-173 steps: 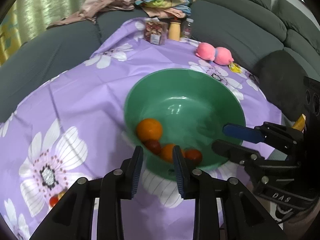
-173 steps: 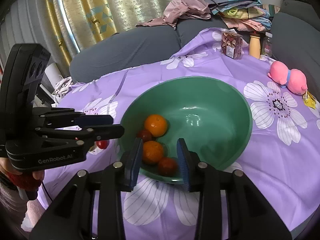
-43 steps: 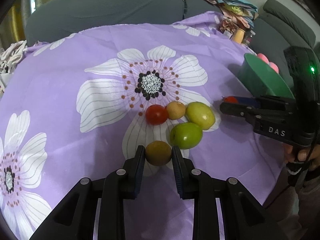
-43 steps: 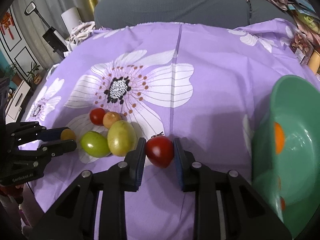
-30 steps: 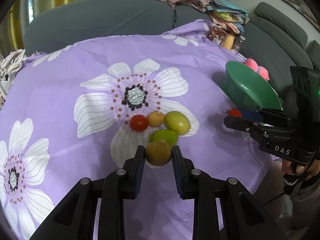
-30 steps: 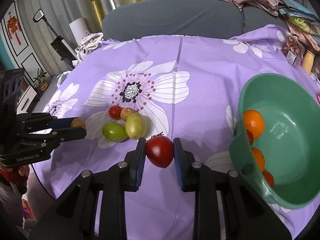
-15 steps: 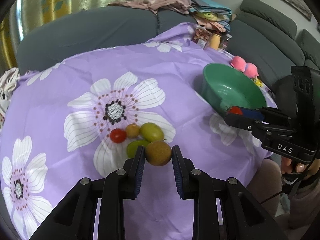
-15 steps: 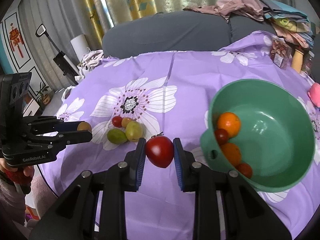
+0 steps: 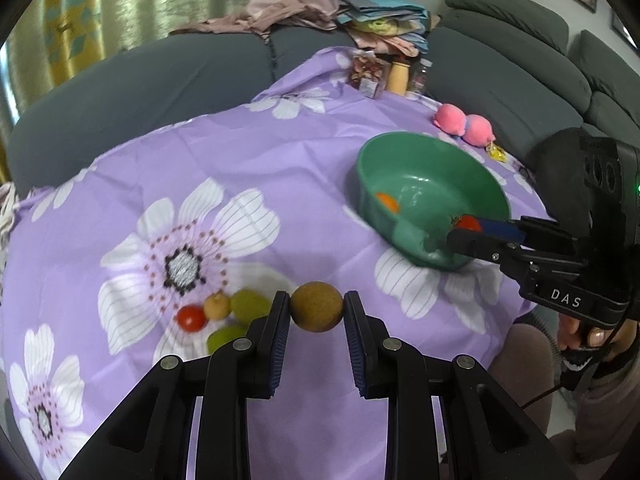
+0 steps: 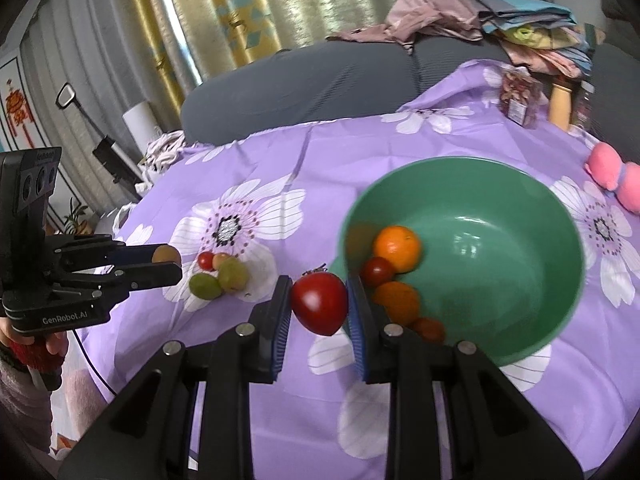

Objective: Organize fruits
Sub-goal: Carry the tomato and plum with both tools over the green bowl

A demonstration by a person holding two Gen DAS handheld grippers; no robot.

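Observation:
My left gripper (image 9: 316, 312) is shut on a round brown fruit (image 9: 316, 307), held above the purple flowered cloth. My right gripper (image 10: 319, 304) is shut on a red tomato (image 10: 319, 307), held just left of the green bowl (image 10: 560, 300) near its rim. The bowl holds an orange (image 10: 397, 249), a dark red fruit (image 10: 377, 271) and other orange fruits. A red cherry tomato (image 9: 191, 318), a small tan fruit (image 9: 217, 305) and two green fruits (image 9: 249, 305) lie together on the cloth. The bowl (image 9: 404, 236) shows at right in the left wrist view.
A pink plush toy (image 9: 464, 125) lies beyond the bowl. Jars and a bottle (image 9: 397, 77) stand at the cloth's far end. A grey sofa (image 9: 520, 64) with piled clothes surrounds the table. The table edge runs close below both grippers.
Both grippers have lifted and drawn back from the loose fruit, each holding its fruit. The right gripper has moved right to the bowl's near-left rim.

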